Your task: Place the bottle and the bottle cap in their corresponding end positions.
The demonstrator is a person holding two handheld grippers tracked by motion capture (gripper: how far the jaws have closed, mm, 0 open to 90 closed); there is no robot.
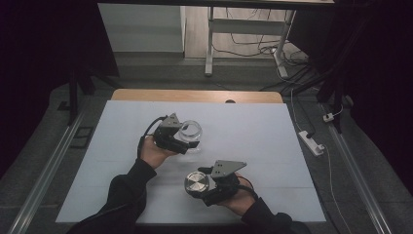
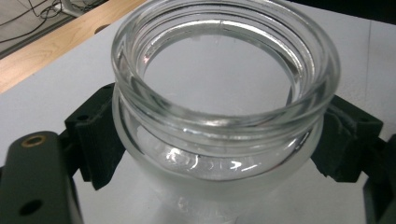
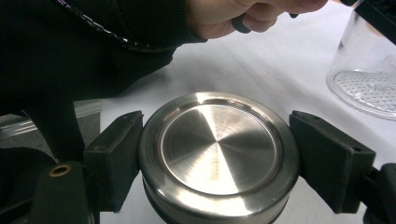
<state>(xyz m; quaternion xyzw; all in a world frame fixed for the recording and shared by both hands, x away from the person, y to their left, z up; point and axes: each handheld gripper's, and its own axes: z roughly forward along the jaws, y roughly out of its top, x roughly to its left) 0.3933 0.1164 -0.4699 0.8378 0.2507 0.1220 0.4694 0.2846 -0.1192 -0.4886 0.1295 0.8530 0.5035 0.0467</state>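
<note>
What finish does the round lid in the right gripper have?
Brushed silver metal lid, clearest in the right gripper view.

Table (image 1: pixel 272 131) right half free; glass jar (image 1: pixel 191 130) blocks ctr-left.

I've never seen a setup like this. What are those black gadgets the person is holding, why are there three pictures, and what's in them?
There is no robot here: a person holds a hand-operated gripper in each hand, each with two black fingers that pinch things.

The high view looks down on a white table from above. The other two pictures come from small cameras riding on the grippers, looking along their fingers.

The left gripper is shut on a clear glass jar, open at the top and empty; its fingers press the jar below the threaded neck. The right gripper is shut on a round brushed-metal lid, nearer the person. Jar and lid are apart.
</note>
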